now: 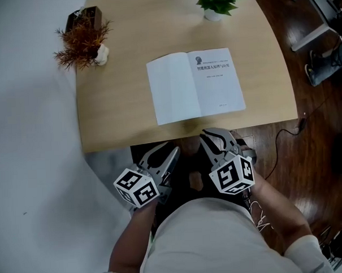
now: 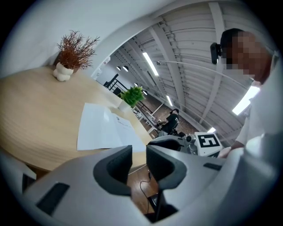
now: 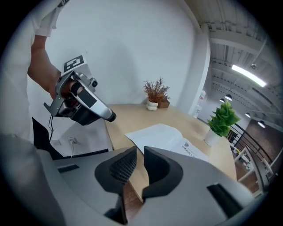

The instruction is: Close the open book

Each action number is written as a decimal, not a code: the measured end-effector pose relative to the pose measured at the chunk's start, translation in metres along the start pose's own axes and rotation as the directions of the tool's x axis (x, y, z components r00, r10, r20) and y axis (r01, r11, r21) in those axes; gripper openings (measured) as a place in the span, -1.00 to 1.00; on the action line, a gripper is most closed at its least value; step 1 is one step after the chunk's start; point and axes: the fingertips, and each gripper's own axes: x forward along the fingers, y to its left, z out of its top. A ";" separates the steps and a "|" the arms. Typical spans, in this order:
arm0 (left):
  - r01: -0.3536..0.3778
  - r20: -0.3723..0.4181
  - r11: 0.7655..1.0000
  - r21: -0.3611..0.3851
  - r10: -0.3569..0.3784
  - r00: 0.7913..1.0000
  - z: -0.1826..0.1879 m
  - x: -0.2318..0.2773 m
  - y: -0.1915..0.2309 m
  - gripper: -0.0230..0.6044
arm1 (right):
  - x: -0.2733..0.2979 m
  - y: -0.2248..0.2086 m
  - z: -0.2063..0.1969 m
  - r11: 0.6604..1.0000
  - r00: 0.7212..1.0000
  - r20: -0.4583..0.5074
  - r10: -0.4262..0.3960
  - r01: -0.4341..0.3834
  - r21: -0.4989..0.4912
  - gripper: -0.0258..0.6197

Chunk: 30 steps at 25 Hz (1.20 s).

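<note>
- Left gripper sits low over our lap, short of the table's near edge; its jaws stand a narrow slit apart with nothing between them
- right gripper is just beside it, jaws likewise barely parted and empty; the two marker cubes are close together
- the open book lies flat on the table beyond the grippers, well apart from both, blank page to the left, printed page to the right
- the table's edge lies between the grippers and the book
- a dried reddish plant stands at the far left corner; a green potted plant stands beyond the book
- a dark cable trails over the wooden floor at the right
</note>
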 end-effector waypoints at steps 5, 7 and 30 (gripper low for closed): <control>-0.021 -0.008 0.999 -0.026 0.021 1.000 -0.007 -0.002 0.022 -0.69 | 0.022 0.006 -0.004 0.999 0.999 -0.032 -0.002 0.001 -0.032 -0.83; -0.030 -0.015 0.999 -0.033 0.030 0.999 -0.009 -0.001 0.032 -0.69 | 0.033 0.006 -0.003 0.998 0.999 -0.041 -0.016 0.013 -0.055 -0.83; -0.069 -0.057 0.988 -0.138 0.061 0.996 -0.021 0.004 0.087 -0.69 | 0.121 0.037 0.003 0.865 0.989 -0.110 -0.097 0.030 -0.500 -0.72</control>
